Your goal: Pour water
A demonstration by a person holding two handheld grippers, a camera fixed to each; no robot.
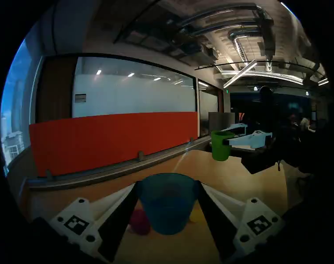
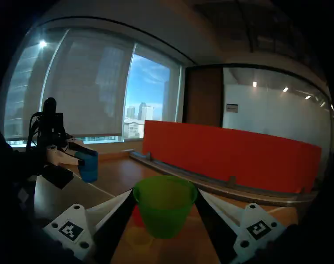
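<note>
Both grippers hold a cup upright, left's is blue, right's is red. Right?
Not quite. The right gripper holds a green cup, not a red one, as the right gripper view shows. The rest stands: the left gripper holds a blue cup, and both cups are upright.

I'm working in an office. The pale wooden desk (image 1: 237,176) runs along a red divider panel (image 1: 114,136), with a glass partition (image 1: 136,94) behind it. Overhead I see exposed ducts (image 1: 242,44) and strip lights (image 1: 239,74). Tall windows with roller blinds (image 2: 92,88) look out on city towers (image 2: 142,112).
</note>
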